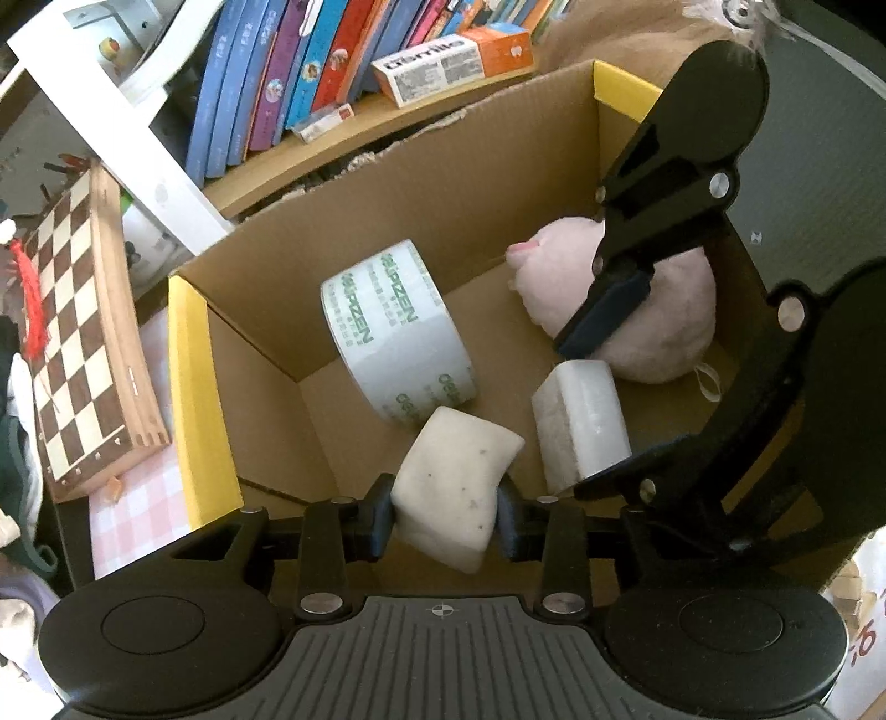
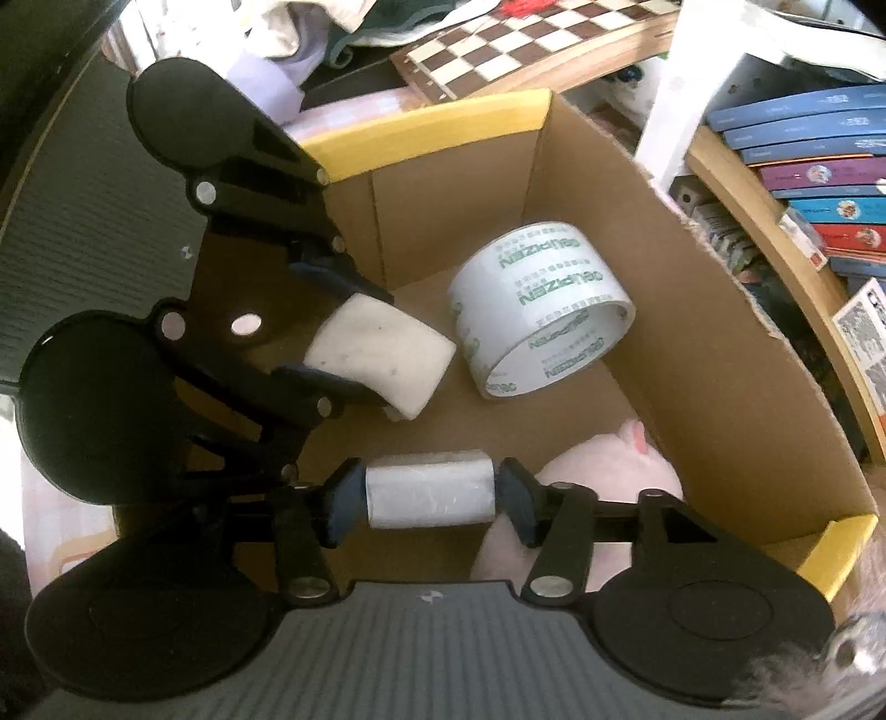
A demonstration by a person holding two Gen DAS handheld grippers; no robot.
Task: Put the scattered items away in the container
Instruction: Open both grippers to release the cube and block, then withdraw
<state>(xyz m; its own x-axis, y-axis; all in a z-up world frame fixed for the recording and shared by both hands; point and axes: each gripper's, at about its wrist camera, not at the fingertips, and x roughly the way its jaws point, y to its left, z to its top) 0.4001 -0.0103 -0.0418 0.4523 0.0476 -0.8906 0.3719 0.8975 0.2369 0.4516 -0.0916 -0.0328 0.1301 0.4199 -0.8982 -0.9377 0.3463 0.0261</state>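
Note:
A cardboard box [image 1: 443, 194] with yellow-edged flaps holds a roll of clear tape [image 1: 398, 327] printed in green and a pink plush toy [image 1: 664, 321]. Over the box, my left gripper [image 1: 446, 518] is shut on a speckled white sponge [image 1: 459, 482], whose sides are dented by the pads. My right gripper [image 2: 429, 495] is shut on a white film-wrapped block [image 2: 429, 493], with the plush toy [image 2: 598, 459] just below it. Each gripper shows in the other's view: the right gripper [image 1: 578, 415] with its block [image 1: 581, 421], the left gripper [image 2: 387, 349] with its sponge [image 2: 382, 360]. The tape roll [image 2: 537, 304] lies near the far corner.
A wooden chessboard [image 1: 83, 332] leans beside the box on a pink checked cloth [image 1: 144, 498]. A shelf of books [image 1: 288, 72] and a white post [image 1: 111, 127] stand behind the box wall [image 2: 692, 332]. Crumpled clothes [image 2: 332, 33] lie past the chessboard [image 2: 526, 50].

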